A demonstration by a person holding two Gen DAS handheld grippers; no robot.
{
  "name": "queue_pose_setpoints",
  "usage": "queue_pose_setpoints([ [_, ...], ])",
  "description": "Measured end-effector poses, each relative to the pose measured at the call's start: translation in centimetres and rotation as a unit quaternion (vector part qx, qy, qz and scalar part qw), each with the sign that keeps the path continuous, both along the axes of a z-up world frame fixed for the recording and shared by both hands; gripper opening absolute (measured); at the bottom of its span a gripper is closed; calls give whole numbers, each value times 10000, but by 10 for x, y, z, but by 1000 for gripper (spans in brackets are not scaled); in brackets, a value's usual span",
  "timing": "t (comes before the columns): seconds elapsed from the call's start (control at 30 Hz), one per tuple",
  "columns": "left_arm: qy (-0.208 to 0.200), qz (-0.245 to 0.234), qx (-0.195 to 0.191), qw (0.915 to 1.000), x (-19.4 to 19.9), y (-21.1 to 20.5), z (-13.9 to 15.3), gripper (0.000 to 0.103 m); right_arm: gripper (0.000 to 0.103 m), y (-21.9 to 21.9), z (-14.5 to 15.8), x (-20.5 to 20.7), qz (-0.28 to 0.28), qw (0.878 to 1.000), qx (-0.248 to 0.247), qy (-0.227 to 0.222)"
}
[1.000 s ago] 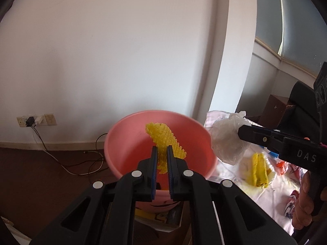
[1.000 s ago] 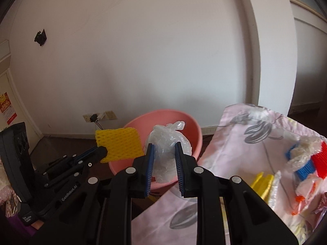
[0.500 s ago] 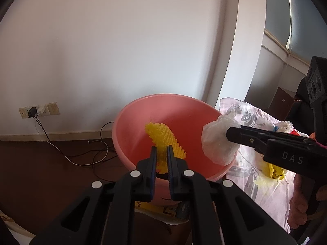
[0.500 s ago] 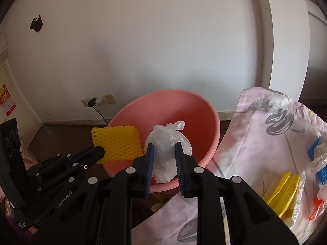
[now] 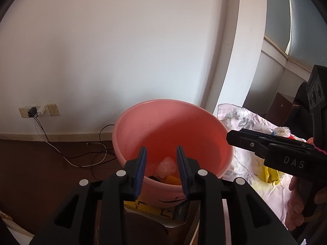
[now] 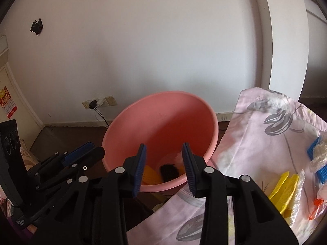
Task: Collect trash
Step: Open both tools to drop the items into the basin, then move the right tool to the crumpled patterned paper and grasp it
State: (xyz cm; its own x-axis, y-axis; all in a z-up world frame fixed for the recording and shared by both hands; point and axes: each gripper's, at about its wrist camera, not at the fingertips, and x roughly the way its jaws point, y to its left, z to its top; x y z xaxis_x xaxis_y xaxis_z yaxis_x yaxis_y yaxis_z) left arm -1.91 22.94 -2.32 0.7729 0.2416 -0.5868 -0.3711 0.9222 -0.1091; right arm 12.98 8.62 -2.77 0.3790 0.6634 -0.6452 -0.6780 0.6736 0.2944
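From the left wrist, the left gripper hangs over the near rim of the pink basin, its fingers opening with nothing between them. Down in the basin, past the fingertips, lie a crumpled clear plastic bag and a piece of yellow foam net. The right gripper pokes in at the basin's right rim, a hand behind it.

From the right wrist, the right gripper is likewise above the basin, fingers opening and bare. Below them sit the yellow net and something dark. A floral cloth to the right carries yellow wrappers and a blue brush.
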Motion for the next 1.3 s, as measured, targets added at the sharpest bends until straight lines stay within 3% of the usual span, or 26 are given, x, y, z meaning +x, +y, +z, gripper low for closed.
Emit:
queue_pose_setpoints([
  [0.57,-284,-439,136,9985,-7,-41,29,29,37,-51,29,-25,-393,9985,219,-308],
  [1.3,-356,-1501,232,9878,2,-128,40,29,37,-178,43,-70,-1450,9866,-3,-755],
])
